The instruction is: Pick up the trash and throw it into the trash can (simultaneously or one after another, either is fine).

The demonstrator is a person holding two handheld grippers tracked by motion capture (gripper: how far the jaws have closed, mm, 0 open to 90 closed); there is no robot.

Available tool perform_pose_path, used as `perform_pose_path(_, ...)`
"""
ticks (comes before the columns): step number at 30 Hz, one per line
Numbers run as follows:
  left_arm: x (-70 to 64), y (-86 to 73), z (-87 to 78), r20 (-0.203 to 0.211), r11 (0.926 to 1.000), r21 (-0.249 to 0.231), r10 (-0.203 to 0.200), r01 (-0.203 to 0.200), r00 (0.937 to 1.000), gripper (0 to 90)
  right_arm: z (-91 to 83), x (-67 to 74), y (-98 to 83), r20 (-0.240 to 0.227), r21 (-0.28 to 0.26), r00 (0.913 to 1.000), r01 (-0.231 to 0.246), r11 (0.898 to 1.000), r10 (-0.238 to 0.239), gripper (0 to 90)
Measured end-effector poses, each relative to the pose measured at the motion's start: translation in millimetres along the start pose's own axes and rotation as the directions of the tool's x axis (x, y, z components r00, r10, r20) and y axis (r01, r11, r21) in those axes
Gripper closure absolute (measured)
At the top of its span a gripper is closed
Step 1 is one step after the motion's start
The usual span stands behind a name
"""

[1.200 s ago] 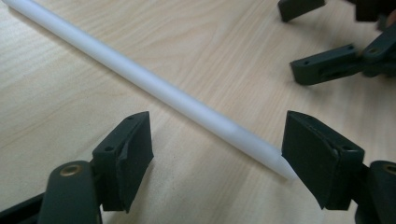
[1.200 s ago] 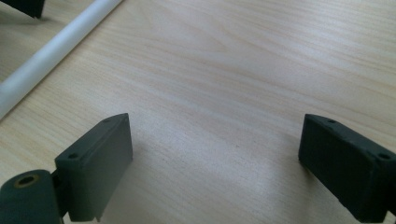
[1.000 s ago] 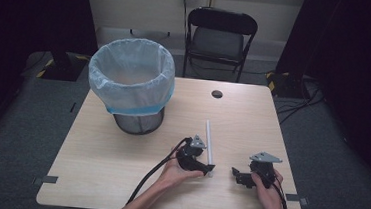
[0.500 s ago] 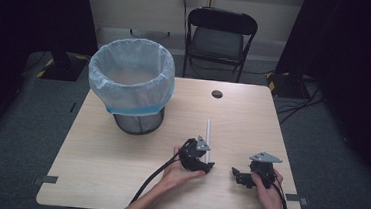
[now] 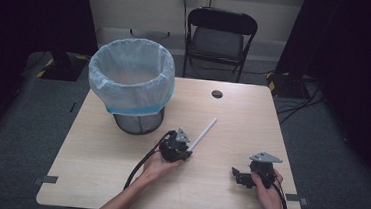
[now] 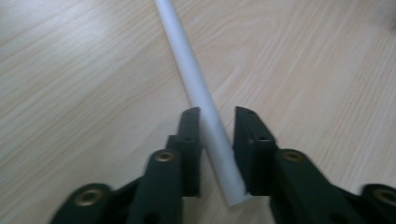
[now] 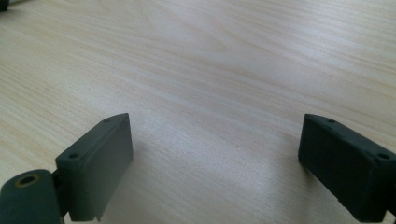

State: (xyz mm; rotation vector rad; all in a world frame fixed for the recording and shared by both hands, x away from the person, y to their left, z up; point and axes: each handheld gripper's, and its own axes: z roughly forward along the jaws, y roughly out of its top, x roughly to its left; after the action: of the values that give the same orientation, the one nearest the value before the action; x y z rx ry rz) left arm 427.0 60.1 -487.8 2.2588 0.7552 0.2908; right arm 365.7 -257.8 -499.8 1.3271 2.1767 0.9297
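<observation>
A thin white rod (image 5: 204, 132) slants up and to the right over the middle of the wooden table (image 5: 94, 152). My left gripper (image 5: 188, 148) holds its near end. In the left gripper view the rod (image 6: 196, 88) runs between the two black jaws, which have just been closing and now press on it. Its cut end sits deep between the pads (image 6: 190, 140). My right gripper (image 5: 238, 177) rests at the front right of the table, its jaws pointing left. In the right gripper view that gripper (image 7: 215, 140) stands wide open over bare wood.
A wire bin with a pale blue liner (image 5: 131, 82) stands at the back left of the table, close to the left hand. A round cable hole (image 5: 217, 94) lies near the far edge. A black folding chair (image 5: 220, 34) stands beyond the table.
The left gripper has moved left and closed on the rod's near end. The rod, which pointed straight away, now slants to the upper right. The right gripper has not moved.
</observation>
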Motion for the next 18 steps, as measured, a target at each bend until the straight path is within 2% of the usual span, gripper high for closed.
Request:
perform_pose_path(2, 2.8, -1.0, -1.1, 0.010, 1.0000, 0.000, -0.006, 0.006, 0.9999, 75.8, 0.0, 0.0, 0.0, 0.000, 0.000, 1.0000, 0.000, 1.000, 0.000, 9.4)
perform_pose_path(5, 2.1, -0.8, -1.0, 0.002, 1.0000, 0.001, -0.007, 0.007, 1.0000, 76.3, -0.1, 0.1, 0.0, 0.000, 0.001, 1.0000, -0.002, 1.000, 0.002, 9.4)
perform_pose_path(9, 5.1, 0.0, -0.1, 0.020, 0.9997, -0.002, -0.022, 0.023, 0.9996, 76.7, 0.0, 0.0, 0.0, 0.000, 0.002, 1.0000, -0.002, 1.000, 0.002, 9.3)
perform_pose_path(12, 8.7, -0.1, -0.4, 0.036, 0.9998, -0.001, -0.021, 0.021, 0.9991, 77.6, 0.0, 0.0, 0.0, 0.000, 0.002, 1.0000, -0.002, 1.000, 0.002, 9.3)
perform_pose_path(14, 9.5, 2.2, -0.5, 0.040, 0.9998, 0.019, -0.001, 0.000, 0.9992, 79.0, 0.0, 0.0, 0.0, 0.000, 0.002, 1.0000, -0.002, 1.000, 0.002, 9.3)
perform_pose_path(18, 8.4, 1.4, -0.4, 0.039, 0.9999, 0.012, 0.000, -0.001, 0.9992, 79.7, 0.0, 0.0, 0.0, 0.000, 0.000, 1.0000, 0.000, 1.000, 0.000, 9.3)
